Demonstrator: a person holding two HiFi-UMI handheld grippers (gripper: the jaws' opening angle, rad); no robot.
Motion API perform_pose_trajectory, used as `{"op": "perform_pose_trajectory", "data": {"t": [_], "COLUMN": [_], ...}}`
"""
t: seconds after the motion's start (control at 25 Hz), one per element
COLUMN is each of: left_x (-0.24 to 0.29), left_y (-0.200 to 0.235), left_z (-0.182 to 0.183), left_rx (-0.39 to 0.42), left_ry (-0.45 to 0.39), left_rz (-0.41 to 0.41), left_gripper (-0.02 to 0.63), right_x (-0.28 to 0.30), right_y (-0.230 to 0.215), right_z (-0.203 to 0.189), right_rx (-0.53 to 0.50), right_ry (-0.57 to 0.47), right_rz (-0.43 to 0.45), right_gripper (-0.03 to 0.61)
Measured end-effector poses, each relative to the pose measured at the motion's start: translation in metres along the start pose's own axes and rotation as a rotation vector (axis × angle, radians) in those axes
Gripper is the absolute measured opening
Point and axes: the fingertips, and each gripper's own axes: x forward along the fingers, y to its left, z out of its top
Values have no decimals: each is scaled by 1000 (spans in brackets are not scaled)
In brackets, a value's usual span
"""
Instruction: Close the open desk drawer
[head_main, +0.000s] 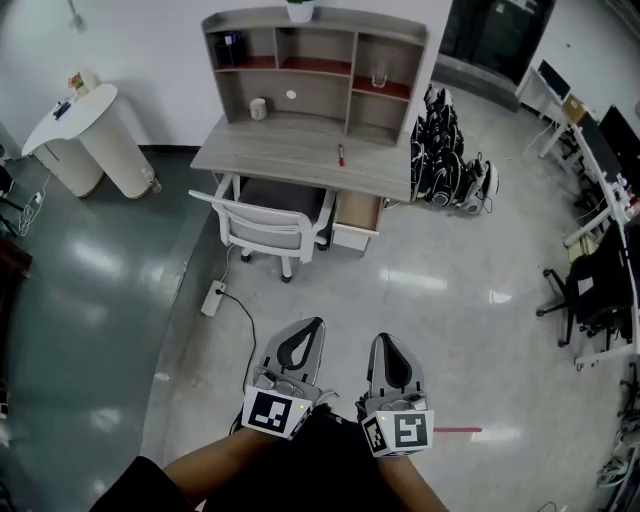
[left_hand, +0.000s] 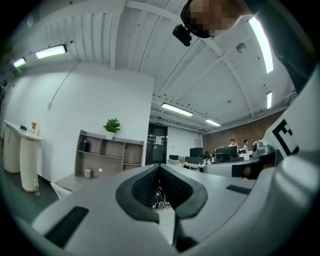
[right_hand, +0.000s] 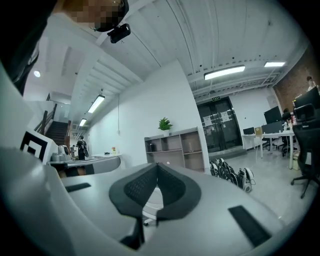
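Note:
The grey desk (head_main: 300, 150) with a shelf hutch stands far ahead by the white wall. Its light wooden drawer (head_main: 358, 212) is pulled out under the desk's right end. Both grippers are held low and near me, far from the desk. My left gripper (head_main: 316, 323) is shut and empty, and so is my right gripper (head_main: 384, 340). In the left gripper view the left gripper (left_hand: 159, 166) has its pads meeting, with the hutch (left_hand: 107, 152) far off to the left. In the right gripper view the right gripper (right_hand: 157, 165) is shut too, with the hutch (right_hand: 172, 150) beyond it.
A white chair (head_main: 262, 222) stands at the desk, left of the drawer. A power strip (head_main: 213, 297) and its cable lie on the floor. Black bags (head_main: 440, 165) are piled right of the desk. A round white counter (head_main: 90, 135) stands at left and an office chair (head_main: 590, 295) at right.

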Motion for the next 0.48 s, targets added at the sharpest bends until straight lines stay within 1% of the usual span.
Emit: {"op": "perform_pose_trajectory", "data": {"t": [0.16, 0.28, 0.48], "left_x": [-1, 2, 11], "left_y": [12, 20, 18], "left_z": [5, 9, 3], "left_rx": [21, 32, 37], "left_ry": [-17, -21, -13], "left_rz": [46, 75, 93], "left_gripper": [5, 5, 5], "right_x": [-11, -13, -14], "right_y": [-13, -20, -38], "right_z": [-8, -11, -13], "right_rx": [47, 43, 42], "right_ry": [3, 13, 20], "right_rz": [-8, -8, -15], "right_gripper": [15, 15, 15]}}
